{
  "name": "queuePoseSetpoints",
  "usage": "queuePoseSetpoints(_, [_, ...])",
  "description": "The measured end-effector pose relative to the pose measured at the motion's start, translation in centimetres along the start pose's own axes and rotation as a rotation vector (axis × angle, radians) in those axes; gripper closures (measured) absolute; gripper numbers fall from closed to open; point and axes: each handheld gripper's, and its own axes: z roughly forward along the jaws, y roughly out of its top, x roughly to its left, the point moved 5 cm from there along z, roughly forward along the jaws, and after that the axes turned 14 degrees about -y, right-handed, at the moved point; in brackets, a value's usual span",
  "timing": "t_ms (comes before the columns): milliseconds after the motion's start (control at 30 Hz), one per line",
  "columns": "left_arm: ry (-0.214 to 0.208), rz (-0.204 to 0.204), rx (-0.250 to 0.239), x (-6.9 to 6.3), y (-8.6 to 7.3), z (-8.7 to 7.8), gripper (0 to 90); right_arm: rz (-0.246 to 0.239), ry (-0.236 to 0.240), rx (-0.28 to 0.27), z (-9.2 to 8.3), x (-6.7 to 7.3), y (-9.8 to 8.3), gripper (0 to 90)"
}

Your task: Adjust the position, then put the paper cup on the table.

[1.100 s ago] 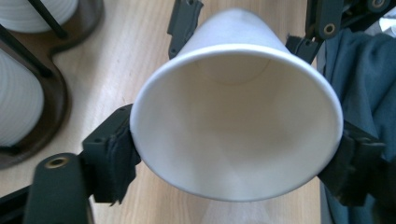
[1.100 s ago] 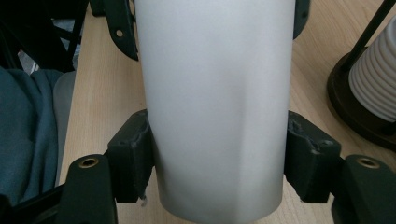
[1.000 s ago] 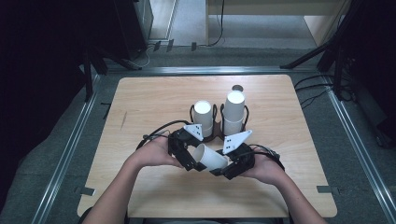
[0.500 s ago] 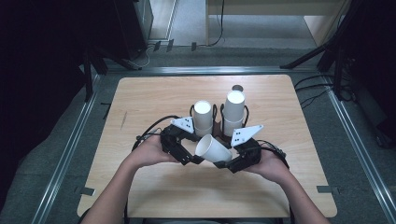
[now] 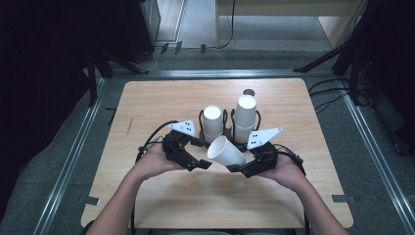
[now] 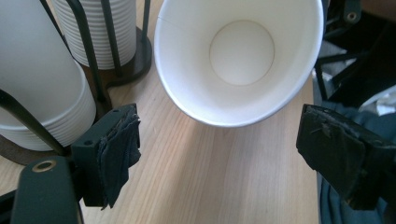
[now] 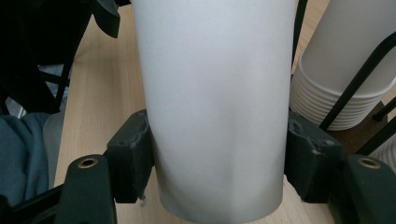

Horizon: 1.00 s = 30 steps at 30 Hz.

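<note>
A wooden table [image 5: 161,98] with rounded corners is seen from above, and a person's two forearms enter from its near edge. Each hand holds a black two-jaw gripper, and the two meet around a single white paper cup [image 5: 226,151] held just above the near middle of the table.

The right gripper [image 5: 235,168] is clamped on the cup's narrow closed end. In the right gripper view both pads press the cup's [image 7: 212,107] sides. The cup lies tilted, with its open mouth facing left and slightly far, toward the left gripper [image 5: 203,154].

The left gripper's jaws stand wide apart, just left of the cup's rim and not touching it. In the left gripper view the cup's [image 6: 240,56] open mouth faces the camera, with bare wood between the rim and the two pads [image 6: 119,144].

Just beyond the cup stand two black wire holders with stacks of white cups. The left stack [image 5: 213,122] is shorter and the right stack [image 5: 244,117] is taller. The held cup sits close in front of them, so there is little room on its far side.

The table's left third, right edge and near strip are bare wood. A small dark disc [image 5: 249,92] lies near the far edge. Metal rails [image 5: 66,166] run along the floor on both sides.
</note>
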Motion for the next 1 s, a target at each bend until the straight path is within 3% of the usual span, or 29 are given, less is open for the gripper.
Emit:
queuePoseSetpoints(133, [0.008,-0.026,-0.010,0.2,-0.3,0.2,14.3,0.010,0.005,-0.013,-0.1,-0.2,0.1,33.0])
queuePoseSetpoints(433, [-0.014,-0.028,-0.062,-0.2,0.4,0.5,14.3,0.015,0.005,-0.024,-0.1,-0.2,0.2,33.0])
queuePoseSetpoints(833, [-0.048,-0.035,-0.133,-0.3,1.3,1.2,14.3,0.025,0.058,-0.038,0.9,0.8,0.3,32.9])
queuePoseSetpoints(1000, [-0.050,-0.031,-0.130,-0.3,1.3,1.6,14.5,0.027,0.074,-0.047,1.0,1.1,0.5,32.9])
